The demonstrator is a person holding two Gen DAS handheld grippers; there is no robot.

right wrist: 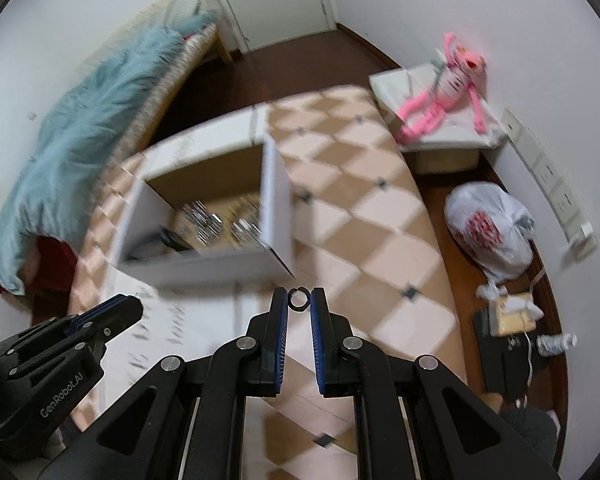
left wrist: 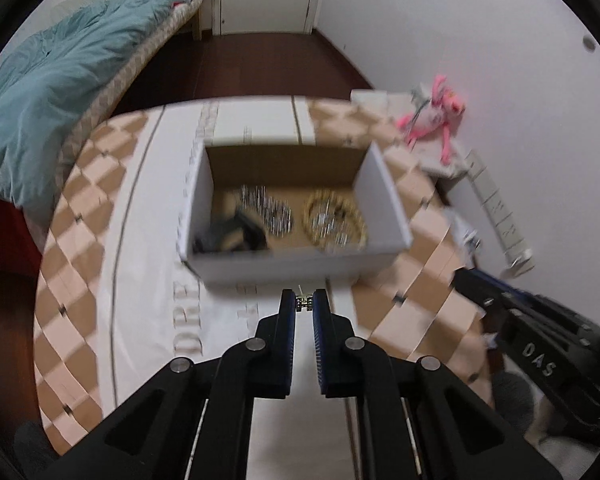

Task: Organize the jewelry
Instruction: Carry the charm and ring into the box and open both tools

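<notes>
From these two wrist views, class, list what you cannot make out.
- Jewelry in the box: motion blur smears it in both views; pieces uncountable.
- Dark item in the box: partly hidden by the front wall.
- Small piece in the left tool: too small to identify.
- Table print: blurred, partly covered by the box.

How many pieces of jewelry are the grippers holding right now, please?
2. The left gripper pinches a small silver piece at its tips; the right gripper pinches a dark ring. More jewelry lies in the box, blurred.
</notes>
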